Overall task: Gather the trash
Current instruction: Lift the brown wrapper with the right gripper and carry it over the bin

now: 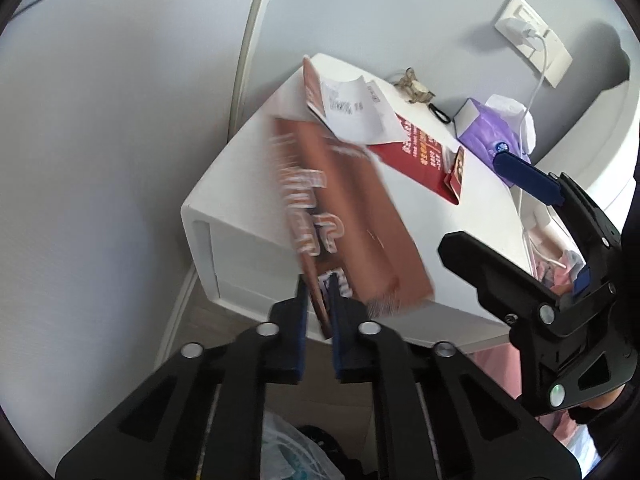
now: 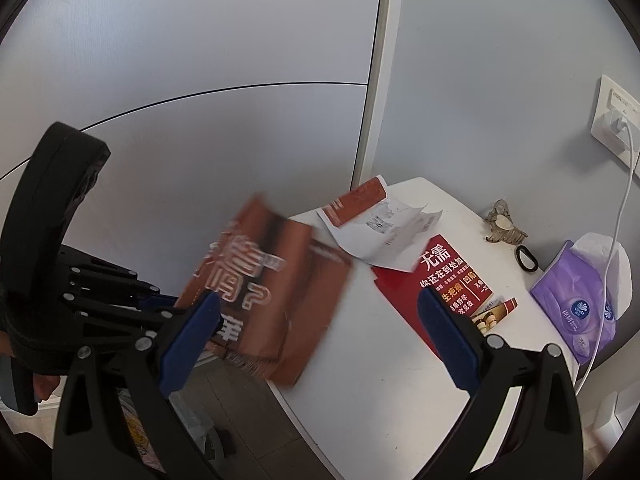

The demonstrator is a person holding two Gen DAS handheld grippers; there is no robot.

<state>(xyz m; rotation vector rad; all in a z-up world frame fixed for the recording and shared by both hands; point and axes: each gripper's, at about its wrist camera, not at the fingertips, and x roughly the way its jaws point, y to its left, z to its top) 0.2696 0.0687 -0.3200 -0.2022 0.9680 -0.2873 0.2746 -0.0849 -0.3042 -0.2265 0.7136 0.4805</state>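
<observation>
My left gripper (image 1: 320, 308) is shut on the lower edge of a brown leaflet (image 1: 348, 216) with white lettering. The leaflet is blurred and tilts over the front left corner of the white bedside table (image 1: 460, 208). On the tabletop behind it lie a white printed paper (image 1: 352, 108) and a red flyer (image 1: 424, 156). My right gripper (image 1: 474, 200) hovers open over the table's right part. In the right wrist view it (image 2: 318, 294) holds nothing. The brown leaflet (image 2: 264, 292) is at its left finger and the red flyer (image 2: 440, 280) near its right finger. The left gripper (image 2: 172, 306) shows at the left.
A purple tissue pack (image 2: 576, 300), a hair claw (image 2: 502, 224) and a black hair tie (image 2: 526, 258) sit at the table's back right. A white cable (image 2: 616, 220) runs from a wall socket (image 2: 616, 120). A clear plastic bag (image 1: 288, 452) lies below my left gripper.
</observation>
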